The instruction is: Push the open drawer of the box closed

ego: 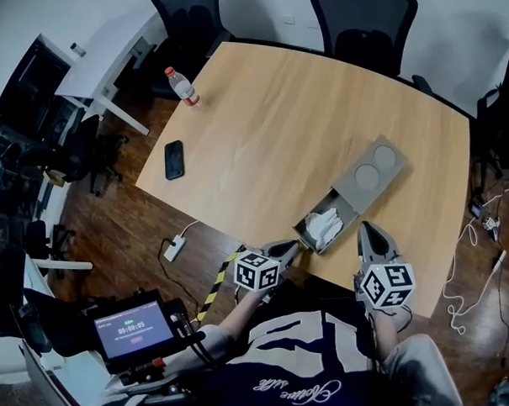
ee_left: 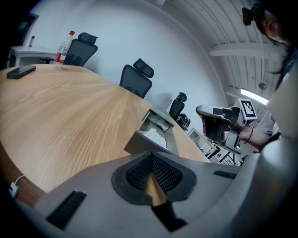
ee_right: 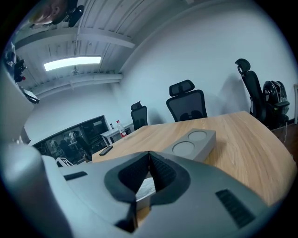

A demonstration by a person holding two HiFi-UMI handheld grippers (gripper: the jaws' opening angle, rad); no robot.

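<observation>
Head view: open drawer [ego: 310, 240] sits between left claw [ego: 293, 247] and right claw [ego: 368, 229] (both closed).

Your wooden table [ego: 275, 123] stands on a dark wood floor [ego: 127, 226]; black office chairs [ego: 363, 30] at twelve o'clock, white wall [ee_right: 186, 51] beyond.

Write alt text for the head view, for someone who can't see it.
A grey box lies on a table with its drawer pulled open, something white crumpled inside. The left gripper and right gripper, both shut, sit near the drawer's front. A phone and bottle are farther left.
</observation>
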